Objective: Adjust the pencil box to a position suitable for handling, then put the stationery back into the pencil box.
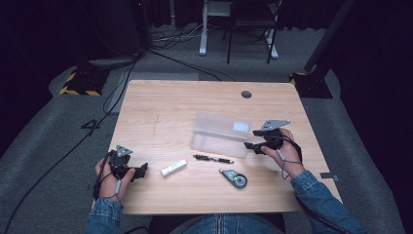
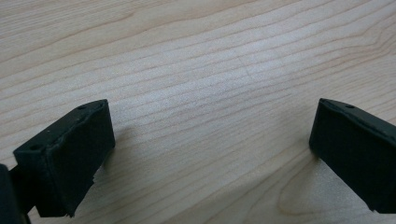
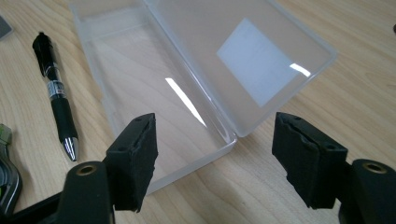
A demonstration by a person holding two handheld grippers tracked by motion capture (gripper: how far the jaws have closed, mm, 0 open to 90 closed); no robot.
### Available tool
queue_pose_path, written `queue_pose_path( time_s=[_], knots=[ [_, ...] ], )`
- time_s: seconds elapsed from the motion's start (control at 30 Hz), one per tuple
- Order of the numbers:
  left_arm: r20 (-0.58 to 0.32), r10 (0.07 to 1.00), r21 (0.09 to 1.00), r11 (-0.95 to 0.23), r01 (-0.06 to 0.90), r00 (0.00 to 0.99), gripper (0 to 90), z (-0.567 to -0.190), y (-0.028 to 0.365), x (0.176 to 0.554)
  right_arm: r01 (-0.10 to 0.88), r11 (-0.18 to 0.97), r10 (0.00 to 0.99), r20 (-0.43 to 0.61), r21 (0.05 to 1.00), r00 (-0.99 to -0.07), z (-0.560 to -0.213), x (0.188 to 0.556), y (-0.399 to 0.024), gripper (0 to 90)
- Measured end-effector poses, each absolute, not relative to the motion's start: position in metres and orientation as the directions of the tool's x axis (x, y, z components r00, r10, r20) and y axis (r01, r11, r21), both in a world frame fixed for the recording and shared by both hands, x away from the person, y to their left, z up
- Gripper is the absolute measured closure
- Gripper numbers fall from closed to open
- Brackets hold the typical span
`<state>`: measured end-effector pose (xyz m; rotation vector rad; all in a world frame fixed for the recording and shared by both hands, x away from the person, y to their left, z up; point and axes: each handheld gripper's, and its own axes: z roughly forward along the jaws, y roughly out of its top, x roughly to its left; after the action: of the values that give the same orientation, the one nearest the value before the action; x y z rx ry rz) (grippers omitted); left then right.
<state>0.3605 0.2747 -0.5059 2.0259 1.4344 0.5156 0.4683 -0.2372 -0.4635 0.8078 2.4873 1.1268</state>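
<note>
A clear plastic box [image 1: 221,134] lies open on the wooden table [image 1: 165,105], its lid [image 3: 243,60] with a white label folded back beside the tray [image 3: 140,79]. My right gripper [image 1: 249,146] is at the box's right end, open; in the right gripper view [image 3: 217,149] the near corner of the box lies in front of the gap and the pads do not touch it. A black pen [image 1: 213,159] lies just in front of the box. My left gripper [image 1: 141,170] rests near the front left, open over bare wood [image 2: 212,135], holding nothing.
A small white stick-shaped item [image 1: 174,167] lies right of the left gripper. A dark rounded gadget with a green accent [image 1: 234,178] sits near the front edge, below the pen [image 3: 56,93]. A cable hole [image 1: 246,94] is at the table's far side.
</note>
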Motion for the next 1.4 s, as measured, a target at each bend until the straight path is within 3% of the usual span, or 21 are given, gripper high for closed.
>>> queue_pose_path(
  time_s=[0.33, 0.6, 0.77, 1.07, 1.4],
  knots=[
    [-0.025, 0.939, 0.665, -0.242, 0.707, 0.344, 0.3, -0.506, 0.274, 0.361, 0.380, 0.514, 0.604, -0.010, 0.769, -0.797, -0.452, 0.466, -0.240, 31.1],
    [-0.025, 0.939, 0.665, -0.242, 0.707, 0.344, 0.3, -0.506, 0.274, 0.362, 0.362, 0.497, 0.575, 0.013, 0.788, -0.818, -0.444, 0.459, -0.231, 20.6],
    [-0.028, 0.940, 0.665, -0.238, 0.708, 0.341, 0.3, -0.506, 0.274, 0.362, 0.332, 0.490, 0.545, 0.014, 0.806, -0.838, -0.439, 0.454, -0.222, 19.1],
    [-0.028, 0.939, 0.665, -0.238, 0.708, 0.341, 0.3, -0.506, 0.274, 0.362, 0.298, 0.504, 0.506, 0.003, 0.811, -0.863, -0.432, 0.444, -0.207, 21.2],
    [-0.022, 0.937, 0.663, -0.248, 0.707, 0.350, 0.4, -0.506, 0.274, 0.363, 0.270, 0.546, 0.432, 0.010, 0.793, -0.902, -0.430, 0.434, -0.189, 34.3]
  ],
)
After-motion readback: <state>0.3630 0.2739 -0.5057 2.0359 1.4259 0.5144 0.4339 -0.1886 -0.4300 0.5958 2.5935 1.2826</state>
